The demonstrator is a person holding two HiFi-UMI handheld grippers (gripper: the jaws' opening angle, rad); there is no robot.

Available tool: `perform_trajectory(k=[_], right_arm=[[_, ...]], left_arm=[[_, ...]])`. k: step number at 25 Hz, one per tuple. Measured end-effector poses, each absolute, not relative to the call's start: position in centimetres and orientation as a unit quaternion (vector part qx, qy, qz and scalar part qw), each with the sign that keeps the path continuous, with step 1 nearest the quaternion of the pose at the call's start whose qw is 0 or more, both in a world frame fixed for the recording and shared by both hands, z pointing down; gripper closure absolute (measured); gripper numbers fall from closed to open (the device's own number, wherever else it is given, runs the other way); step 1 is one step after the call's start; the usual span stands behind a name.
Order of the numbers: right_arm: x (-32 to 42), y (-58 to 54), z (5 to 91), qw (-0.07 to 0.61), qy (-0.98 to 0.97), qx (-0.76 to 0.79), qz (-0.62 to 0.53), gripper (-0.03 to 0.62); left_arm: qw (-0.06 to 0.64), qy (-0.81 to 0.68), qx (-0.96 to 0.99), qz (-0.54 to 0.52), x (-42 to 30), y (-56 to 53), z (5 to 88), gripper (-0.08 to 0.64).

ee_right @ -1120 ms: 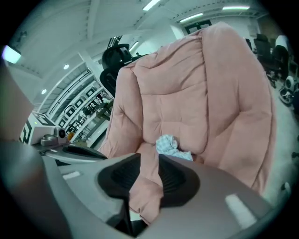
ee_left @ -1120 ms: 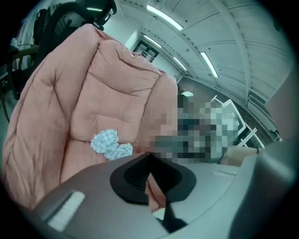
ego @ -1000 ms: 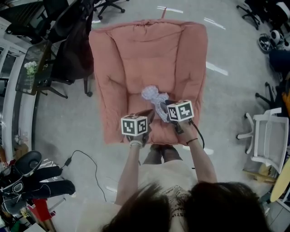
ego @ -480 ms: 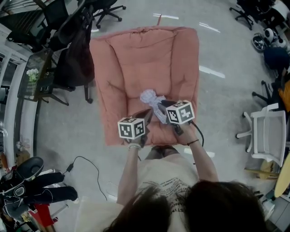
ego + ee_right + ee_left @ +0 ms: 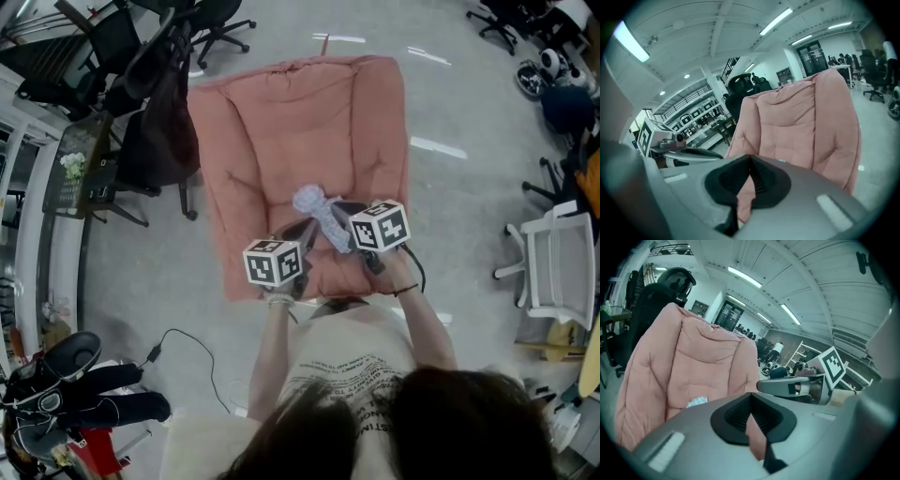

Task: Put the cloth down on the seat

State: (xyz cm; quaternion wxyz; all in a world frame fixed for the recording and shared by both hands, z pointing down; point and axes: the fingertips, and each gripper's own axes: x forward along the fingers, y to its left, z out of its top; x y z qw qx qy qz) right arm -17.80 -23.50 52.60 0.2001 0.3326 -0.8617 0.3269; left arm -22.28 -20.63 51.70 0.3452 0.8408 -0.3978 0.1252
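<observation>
Pink padded armchair (image 5: pixel 291 112) on a grey floor (image 5: pixel 469 122), seen from above. The cloth (image 5: pixel 317 210), a crumpled pale blue-and-white bundle, lies on the seat (image 5: pixel 270 214) towards its right half, in front of the backrest. Both hand-held grippers hover over the seat's front edge, pointing towards the backrest. Left gripper (image 5: pixel 750 394): jaws together, nothing between them, apart from the cloth. Right gripper (image 5: pixel 750 157): jaws have just been closing and now meet, with nothing between them. In the head view the cloth's near end runs up against the right gripper, so contact there cannot be settled. A white chair (image 5: pixel 548 272) stands well apart at the right.
</observation>
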Motion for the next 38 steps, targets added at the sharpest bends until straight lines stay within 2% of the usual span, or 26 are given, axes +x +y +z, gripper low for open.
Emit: perform_trajectory(k=[15, 38], right_arm=[[-18.1, -22.7, 48.2, 0.173, -0.886, 0.316, 0.293, 0.591], [-18.1, -23.2, 46.1, 0.141, -0.907, 0.309, 0.250, 0.591]], left_arm=[[0.309, -0.398, 0.857, 0.109, -21.9, -20.3, 48.5, 0.552], [0.271, -0.408, 0.867, 0.092, -22.3, -20.8, 47.0, 0.552]])
